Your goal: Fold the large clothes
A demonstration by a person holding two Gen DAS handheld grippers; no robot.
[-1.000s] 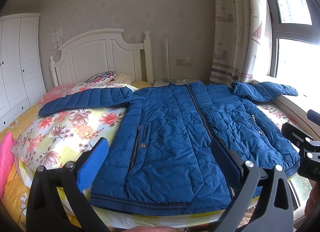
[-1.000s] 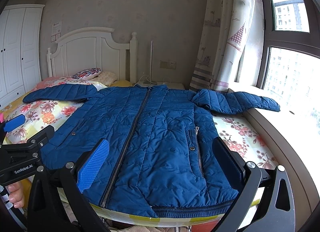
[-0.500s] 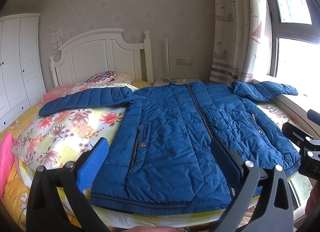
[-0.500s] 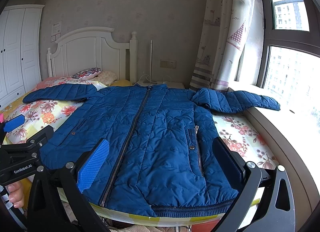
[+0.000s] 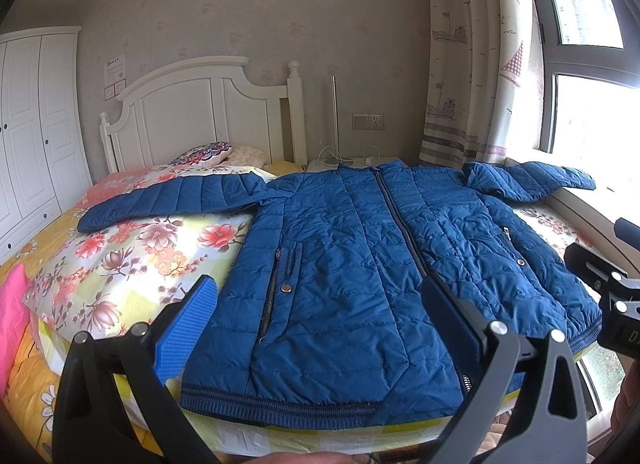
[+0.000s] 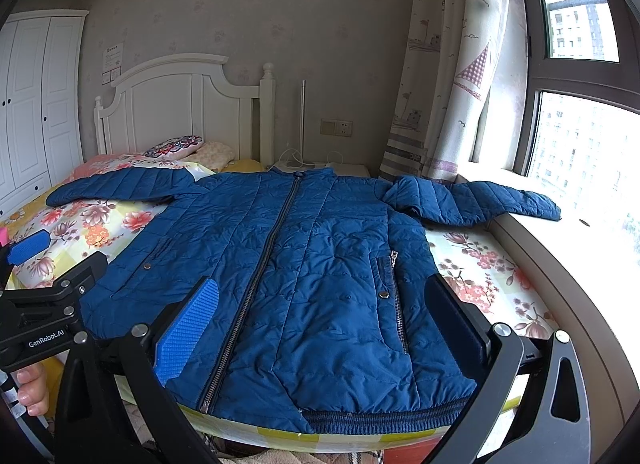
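A wardrobe (image 5: 36, 136) is seen at far left, then a headboard (image 5: 200, 112). A blue jacket (image 5: 360, 264) is spread flat across the bed (image 5: 120, 256), filling mid-frame. The left gripper (image 5: 320, 320) and right gripper (image 6: 324, 320) are held before its hem, jaws apart. A curtain (image 6: 448, 104) hangs at upper right.

Left gripper (image 5: 320, 328), right gripper (image 6: 324, 324): apparently wide-spread fingers.

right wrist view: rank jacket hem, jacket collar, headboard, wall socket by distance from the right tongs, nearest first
1. Jacket hem: just below and ahead of the open right tongs, at the bed's foot edge.
2. Jacket collar: far end of the zipper, centre.
3. Headboard: behind the collar, to the left.
4. Wall socket: on the back wall; too close to the headboard to rank firmly.
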